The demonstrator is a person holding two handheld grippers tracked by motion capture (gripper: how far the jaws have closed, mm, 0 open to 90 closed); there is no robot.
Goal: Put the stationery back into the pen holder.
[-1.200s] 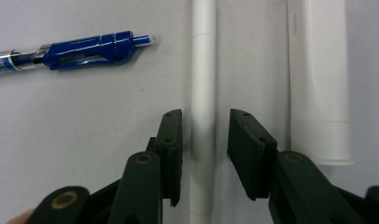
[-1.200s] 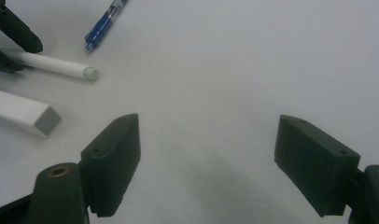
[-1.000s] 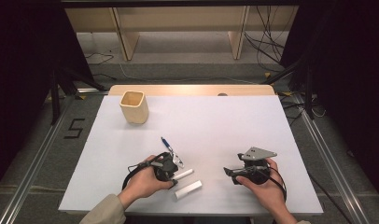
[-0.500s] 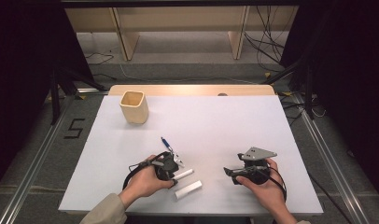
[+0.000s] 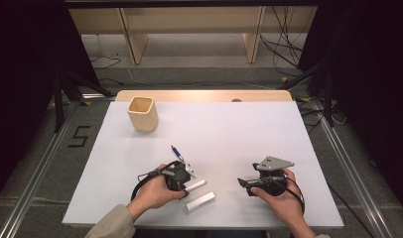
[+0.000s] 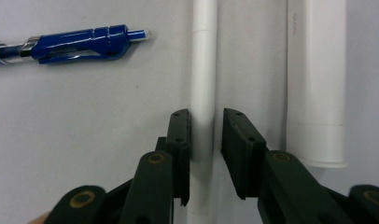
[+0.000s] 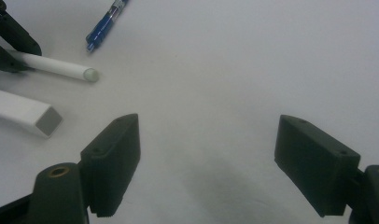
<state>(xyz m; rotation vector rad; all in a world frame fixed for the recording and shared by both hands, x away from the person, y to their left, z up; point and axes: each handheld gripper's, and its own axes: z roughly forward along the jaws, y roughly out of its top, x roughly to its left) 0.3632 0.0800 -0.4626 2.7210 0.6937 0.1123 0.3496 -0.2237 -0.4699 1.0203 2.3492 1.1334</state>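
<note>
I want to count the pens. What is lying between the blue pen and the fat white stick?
A thin white pen lies between the blue pen and the thick white marker, seen in the left gripper view; the left gripper is around it.

Grey floor [image 5: 199,54], wooden shelf legs [image 5: 132,37] behind

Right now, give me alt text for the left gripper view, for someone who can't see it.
The left gripper, its two black jaws just closing, straddles a thin white pen lying on the white table. A blue pen lies at upper left, and a thicker white tube lies alongside on the right.
</note>
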